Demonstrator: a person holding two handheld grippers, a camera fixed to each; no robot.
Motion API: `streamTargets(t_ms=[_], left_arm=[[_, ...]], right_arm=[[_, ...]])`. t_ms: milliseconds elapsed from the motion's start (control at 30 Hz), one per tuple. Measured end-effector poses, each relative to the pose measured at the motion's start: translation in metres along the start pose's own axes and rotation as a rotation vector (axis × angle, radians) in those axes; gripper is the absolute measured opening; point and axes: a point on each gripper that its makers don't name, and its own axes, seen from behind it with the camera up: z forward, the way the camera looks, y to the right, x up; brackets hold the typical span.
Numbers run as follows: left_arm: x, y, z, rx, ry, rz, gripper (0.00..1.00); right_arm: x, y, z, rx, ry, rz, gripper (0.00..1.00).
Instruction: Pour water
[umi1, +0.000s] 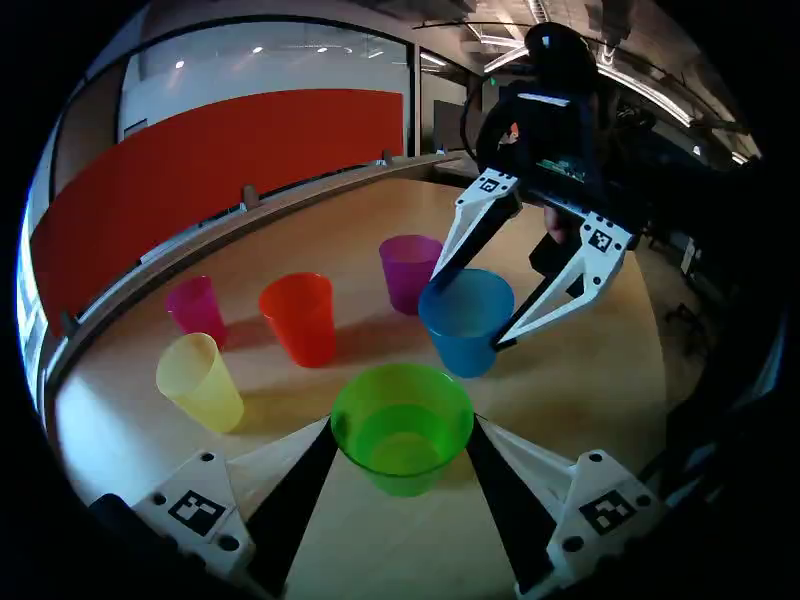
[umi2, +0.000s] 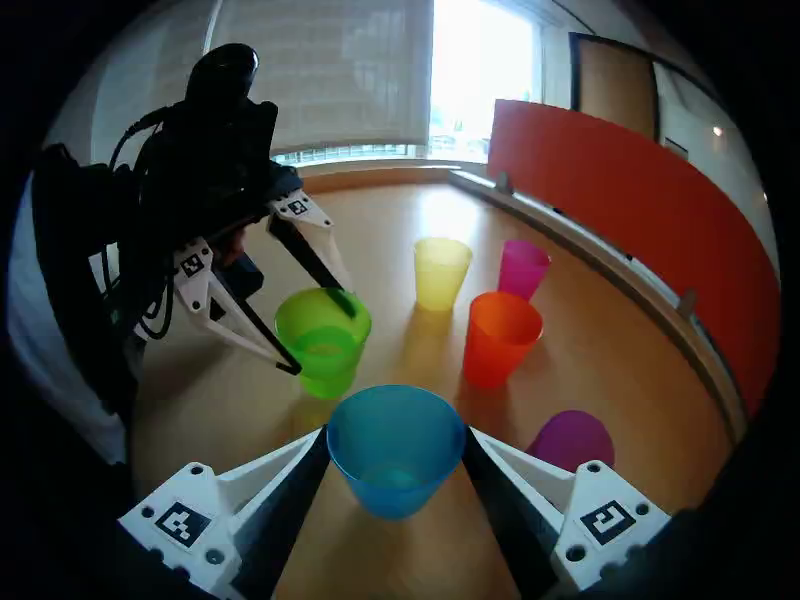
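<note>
Nearest in the left gripper view, the left gripper (umi1: 402, 440) clasps a green cup (umi1: 402, 422), one finger pressed against each side. The cup stands upright, and a paler band low inside it looks like a little water, though that is not certain.

In the right gripper view, the right gripper (umi2: 396, 440) grips a blue cup (umi2: 395, 458) the same way, also upright. Whether the blue cup holds anything cannot be told.

The two held cups sit close together but apart over a pale wooden table (umi1: 590, 390). Whether they rest on it or hang just above it cannot be told.

Farther back, four more cups stand untouched in a loose arc: a yellow cup (umi1: 200, 382), an orange cup (umi1: 300, 318), a pink cup (umi1: 196, 308) and a purple cup (umi1: 408, 270). Beyond the table's far edge runs a long red wall panel (umi1: 220, 170).

The task appears to be at its start. Both cups are in hand, but neither is tilted and no water is flowing. Bringing one rim over the other and tipping are left to do.
</note>
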Motion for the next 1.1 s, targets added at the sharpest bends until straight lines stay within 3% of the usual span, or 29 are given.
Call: streamTargets(t_ms=[1100], left_arm=[[-0.016, -0.004, 0.002, 0.014, -0.002, -0.034, 0.87]], right_arm=[[-0.011, -0.004, 0.007, 0.002, -0.015, -0.002, 0.94]])
